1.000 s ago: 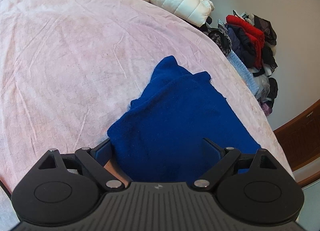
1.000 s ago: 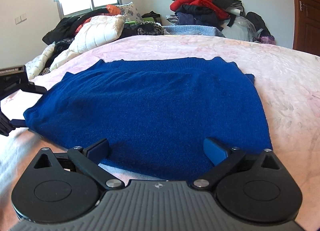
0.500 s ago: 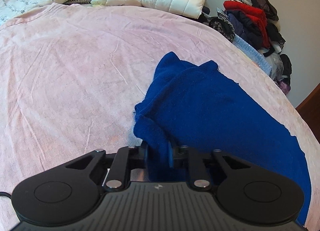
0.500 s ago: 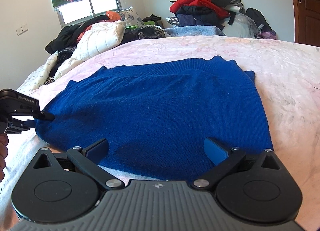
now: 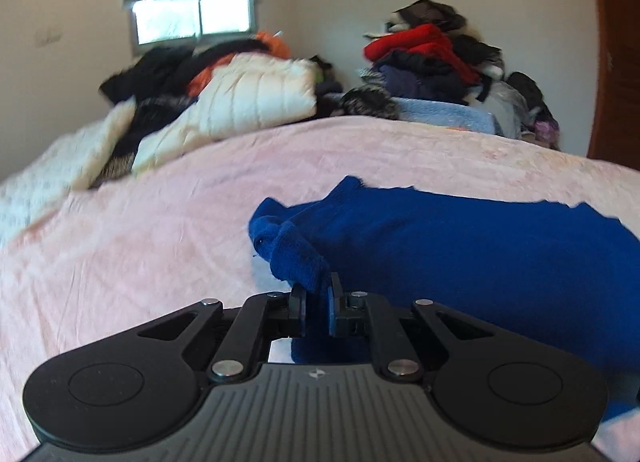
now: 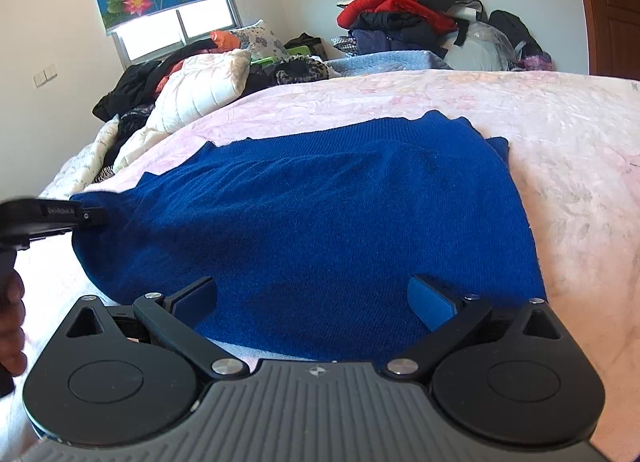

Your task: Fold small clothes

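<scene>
A blue knit sweater (image 6: 320,213) lies spread on the pink bedsheet (image 6: 560,133). My left gripper (image 5: 316,290) is shut on a bunched fold at the sweater's (image 5: 460,254) left edge, and that corner is raised off the sheet. The right wrist view shows the left gripper (image 6: 90,217) side on at the far left, pinching the same edge, with a person's hand (image 6: 12,322) under it. My right gripper (image 6: 316,298) is open over the sweater's near hem, with cloth lying between the blue pads but not pinched.
A white quilted jacket (image 6: 200,89) and dark clothes are heaped at the bed's far left. A pile of red and dark clothes (image 6: 400,21) stands against the far wall. A wooden door (image 6: 612,1) is at the right.
My left gripper went from open to shut on the sweater's left edge, then rolled and swung round, lifting that edge. The right gripper stays open and nearly still.
</scene>
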`<control>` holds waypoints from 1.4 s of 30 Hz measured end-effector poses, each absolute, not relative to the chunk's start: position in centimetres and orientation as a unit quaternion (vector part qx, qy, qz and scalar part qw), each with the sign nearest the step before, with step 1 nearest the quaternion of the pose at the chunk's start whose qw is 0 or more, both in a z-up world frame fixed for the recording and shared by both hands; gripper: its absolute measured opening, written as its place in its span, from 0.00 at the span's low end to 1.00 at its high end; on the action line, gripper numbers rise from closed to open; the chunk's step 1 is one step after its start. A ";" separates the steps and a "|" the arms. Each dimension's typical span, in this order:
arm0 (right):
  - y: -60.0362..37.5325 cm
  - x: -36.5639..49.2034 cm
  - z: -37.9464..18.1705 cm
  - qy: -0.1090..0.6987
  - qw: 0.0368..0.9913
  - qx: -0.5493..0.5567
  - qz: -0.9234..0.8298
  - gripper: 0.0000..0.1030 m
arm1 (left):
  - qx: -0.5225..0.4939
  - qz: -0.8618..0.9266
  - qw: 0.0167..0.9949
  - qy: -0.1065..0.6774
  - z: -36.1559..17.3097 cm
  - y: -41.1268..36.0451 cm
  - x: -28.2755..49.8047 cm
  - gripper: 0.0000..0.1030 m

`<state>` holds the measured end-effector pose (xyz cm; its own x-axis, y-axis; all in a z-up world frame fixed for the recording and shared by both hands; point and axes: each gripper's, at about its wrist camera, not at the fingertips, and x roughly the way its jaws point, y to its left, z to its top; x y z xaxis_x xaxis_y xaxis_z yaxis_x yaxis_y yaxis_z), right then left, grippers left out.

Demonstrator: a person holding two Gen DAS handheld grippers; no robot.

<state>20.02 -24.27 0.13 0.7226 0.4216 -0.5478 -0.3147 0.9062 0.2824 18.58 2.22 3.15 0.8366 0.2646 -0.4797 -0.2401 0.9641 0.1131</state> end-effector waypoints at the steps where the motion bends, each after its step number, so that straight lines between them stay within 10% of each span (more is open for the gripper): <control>1: -24.3 20.6 0.7 0.331 0.918 0.095 0.197 1.00 | 0.048 0.123 0.960 0.245 3.0 1.2 18.4 0.09; 10: -16.2 33.3 7.9 0.492 0.788 0.170 0.327 0.95 | 0.107 0.094 0.961 0.239 0.5 -1.9 18.0 0.09; 20: -1.6 39.6 4.0 0.576 0.741 0.100 0.332 0.79 | 0.111 0.086 0.962 0.234 0.3 -1.7 17.6 0.09; 24: -0.8 39.2 4.2 0.550 0.770 0.067 0.317 0.18 | 0.107 0.080 0.962 0.237 0.4 -1.5 17.8 0.09; 42: -24.2 38.5 7.9 0.481 0.830 0.112 0.261 0.16 | 0.082 -0.113 0.967 0.214 4.0 -13.9 17.7 0.09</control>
<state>38.54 -24.17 7.89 0.4013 0.5408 -0.7392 -0.3253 0.8386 0.4369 17.69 -13.87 4.01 0.8828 -0.1842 -0.4322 0.2545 0.9607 0.1104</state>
